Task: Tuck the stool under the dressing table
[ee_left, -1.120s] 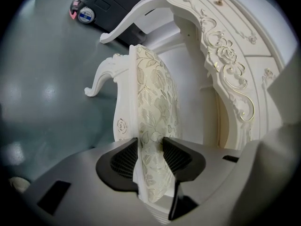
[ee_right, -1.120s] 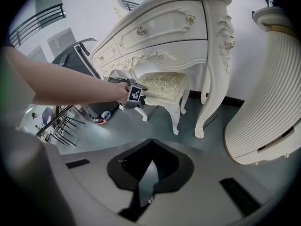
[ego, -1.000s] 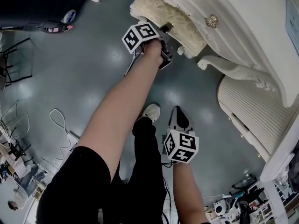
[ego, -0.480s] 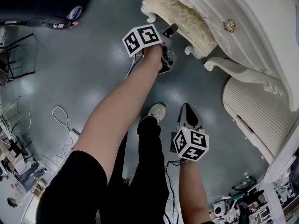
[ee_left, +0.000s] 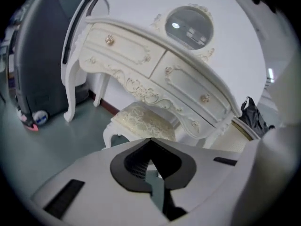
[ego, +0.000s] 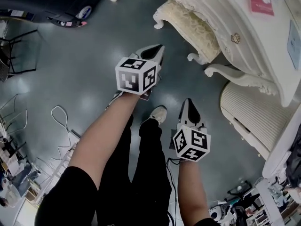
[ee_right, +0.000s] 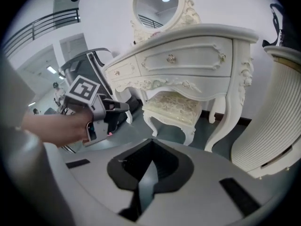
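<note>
The cream cushioned stool [ego: 190, 26] with white carved legs stands partly beneath the white dressing table [ego: 244, 41]. From the left gripper view, the stool [ee_left: 141, 121] sits under the table's [ee_left: 155, 65] carved front edge. My left gripper [ego: 157, 51] hangs over the floor short of the stool, apart from it. Its jaws have just been closing and now meet with nothing between them [ee_left: 150, 142]. My right gripper [ego: 189, 102] is lower and nearer my legs, shut and empty [ee_right: 150, 145]. In the right gripper view the stool [ee_right: 176, 105] is ahead and the left gripper [ee_right: 120, 107] is at the left.
A white ribbed curved piece [ego: 249, 112] stands right of the table leg. A dark machine [ego: 47, 4] fills the far left, with a black frame [ego: 14, 55] and loose cables [ego: 61, 121] on the grey floor. My shoe [ego: 157, 114] is between the grippers.
The left gripper has drawn back from the stool's edge toward me, risen and rolled, and its jaws have shut. The right gripper has risen a little.
</note>
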### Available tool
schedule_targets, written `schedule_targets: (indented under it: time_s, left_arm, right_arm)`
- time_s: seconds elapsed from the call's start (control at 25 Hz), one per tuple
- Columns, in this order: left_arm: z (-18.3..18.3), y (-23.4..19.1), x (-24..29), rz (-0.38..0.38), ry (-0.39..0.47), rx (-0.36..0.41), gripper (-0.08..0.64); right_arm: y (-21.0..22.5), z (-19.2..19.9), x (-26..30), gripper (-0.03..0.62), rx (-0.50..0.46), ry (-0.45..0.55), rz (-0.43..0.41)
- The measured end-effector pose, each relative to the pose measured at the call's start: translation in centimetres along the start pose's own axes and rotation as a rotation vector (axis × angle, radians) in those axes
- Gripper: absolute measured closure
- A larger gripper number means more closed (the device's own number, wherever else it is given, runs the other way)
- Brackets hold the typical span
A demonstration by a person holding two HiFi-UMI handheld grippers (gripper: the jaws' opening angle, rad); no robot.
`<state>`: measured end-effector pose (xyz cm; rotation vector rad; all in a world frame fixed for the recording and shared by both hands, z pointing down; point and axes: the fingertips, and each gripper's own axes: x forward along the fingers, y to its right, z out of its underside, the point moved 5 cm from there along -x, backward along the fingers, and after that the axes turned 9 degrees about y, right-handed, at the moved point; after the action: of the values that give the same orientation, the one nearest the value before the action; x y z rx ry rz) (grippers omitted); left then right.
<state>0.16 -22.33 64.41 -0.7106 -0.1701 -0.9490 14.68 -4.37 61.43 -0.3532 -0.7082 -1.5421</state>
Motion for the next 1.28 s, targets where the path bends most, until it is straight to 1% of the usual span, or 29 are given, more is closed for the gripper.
schedule_targets:
  time_s: [0.12,0.24,0.36,0.48,0.52,0.64,0.8,1.0,1.12,1.28]
  left_arm:
    - [-2.8,1.5,-5.2,0.015,0.025,0.119,0.557]
    - [-6.0,3.1,-10.3,0.000,0.050,0.197,0.557]
    - [-9.2,6.2,-13.7,0.027,0.030,0.273,0.557]
    - [-12.7,9.8,-17.5,0.053,0.015,0.356,0.557]
    - [-14.1,11.0,-18.7,0.056,0.023,0.371,0.556]
    - [-18.8,14.6,-21.2,0.070,0.070,0.382,0.557]
    - [-25.3,18.4,-22.6,0.110,0.149,0.433,0.556]
    - [-28.8,23.5,-26.3,0.168,0.211,0.438,0.556]
    - [-30.6,25.7,-27.7,0.191,0.240,0.434,0.556]
    - [-31.9,27.3,-28.0,0.194,0.265,0.531,0.555]
  right_arm:
    - [-2.9,-3.0,-0.8,0.583,0.031,0.073,-0.010]
    - [-5.6,-6.6,-1.7,0.584,0.058,0.131,-0.033]
    - [-7.6,-11.4,-3.7,0.583,0.063,0.218,-0.056]
    - [-9.9,-15.8,-7.3,0.583,0.058,0.291,-0.068]
    - [-10.5,-17.2,-8.6,0.583,0.051,0.315,-0.071]
    - [-11.6,-21.6,-12.6,0.583,0.030,0.397,-0.059]
    - [-12.5,-28.0,-15.9,0.584,0.016,0.531,-0.045]
    - [-12.9,-32.9,-21.5,0.584,-0.061,0.601,-0.009]
    - [-12.7,-35.0,-23.9,0.584,-0.065,0.646,-0.011]
    - [-12.2,-36.8,-25.9,0.584,-0.061,0.687,-0.002]
